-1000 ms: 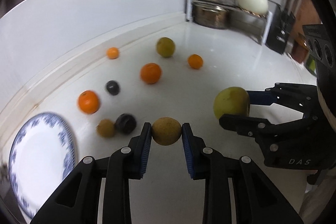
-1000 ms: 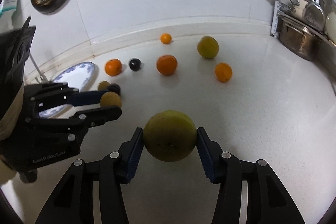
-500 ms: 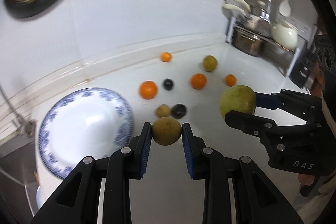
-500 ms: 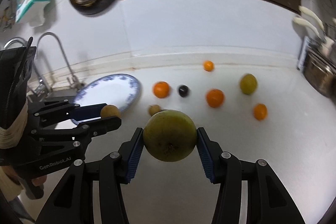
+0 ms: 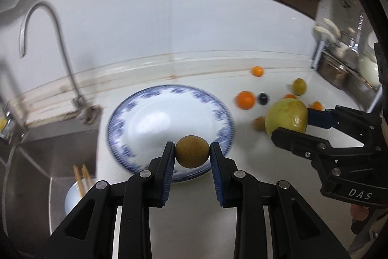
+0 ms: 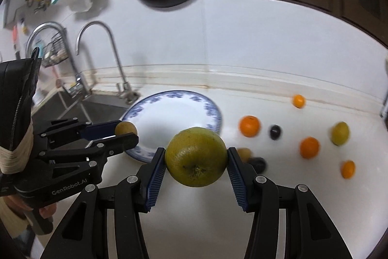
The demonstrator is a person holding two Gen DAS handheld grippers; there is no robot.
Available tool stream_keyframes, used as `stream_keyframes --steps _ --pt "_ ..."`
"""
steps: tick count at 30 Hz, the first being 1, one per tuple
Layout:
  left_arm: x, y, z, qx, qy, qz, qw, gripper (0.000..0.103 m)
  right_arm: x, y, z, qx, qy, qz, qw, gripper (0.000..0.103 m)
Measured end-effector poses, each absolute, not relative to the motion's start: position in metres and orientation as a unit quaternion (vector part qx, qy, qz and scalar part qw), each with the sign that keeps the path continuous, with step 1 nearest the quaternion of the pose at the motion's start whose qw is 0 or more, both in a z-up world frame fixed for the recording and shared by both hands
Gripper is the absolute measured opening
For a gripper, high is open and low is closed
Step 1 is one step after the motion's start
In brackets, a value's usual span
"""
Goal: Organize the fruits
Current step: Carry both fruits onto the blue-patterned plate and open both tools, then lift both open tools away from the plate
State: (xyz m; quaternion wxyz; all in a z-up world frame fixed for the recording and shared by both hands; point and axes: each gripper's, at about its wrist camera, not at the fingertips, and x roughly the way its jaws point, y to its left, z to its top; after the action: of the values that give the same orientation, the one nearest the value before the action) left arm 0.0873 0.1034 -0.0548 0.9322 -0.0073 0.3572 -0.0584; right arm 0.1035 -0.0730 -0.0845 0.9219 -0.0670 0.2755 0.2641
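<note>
My left gripper is shut on a small brown round fruit, held just above the near rim of the blue-patterned white plate. My right gripper is shut on a large yellow-green fruit, held to the right of the plate. The left gripper with its brown fruit shows at the left in the right wrist view. The right gripper's green fruit shows at the right in the left wrist view.
Several oranges, dark plums and a green fruit lie on the white counter right of the plate. A steel sink with a tap lies left. A pot rack stands far right.
Both grippers have swung left with their fruits, from over the loose fruit to the plate. The plate now sits centred ahead and the sink has come into view.
</note>
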Motion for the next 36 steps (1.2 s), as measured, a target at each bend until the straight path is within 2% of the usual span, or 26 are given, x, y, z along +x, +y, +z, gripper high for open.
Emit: stream_keyframes --steps 12,29,31,33,36 --pt "0.092 0.147 -0.076 -0.015 0.371 -0.002 0.929 0.029 0.133 -0.022 -0.106 -0.083 0.305 0.311 0.896 0.051" --pt "0.146 0.148 -0.103 -0.013 0.406 -0.019 0.913 0.029 0.189 -0.007 -0.131 -0.094 0.346 0.298 0.885 0.051" --pt "0.146 0.147 -0.102 -0.012 0.403 -0.017 0.915 0.032 0.190 -0.009 -0.131 -0.092 0.343 0.297 0.886 0.051" --pt "0.145 0.146 -0.100 -0.010 0.400 -0.012 0.916 0.039 0.192 -0.010 -0.131 -0.089 0.341 0.296 0.888 0.052" --pt "0.143 0.145 -0.096 -0.009 0.397 -0.011 0.918 0.040 0.190 -0.014 -0.126 -0.086 0.329 0.295 0.893 0.054"
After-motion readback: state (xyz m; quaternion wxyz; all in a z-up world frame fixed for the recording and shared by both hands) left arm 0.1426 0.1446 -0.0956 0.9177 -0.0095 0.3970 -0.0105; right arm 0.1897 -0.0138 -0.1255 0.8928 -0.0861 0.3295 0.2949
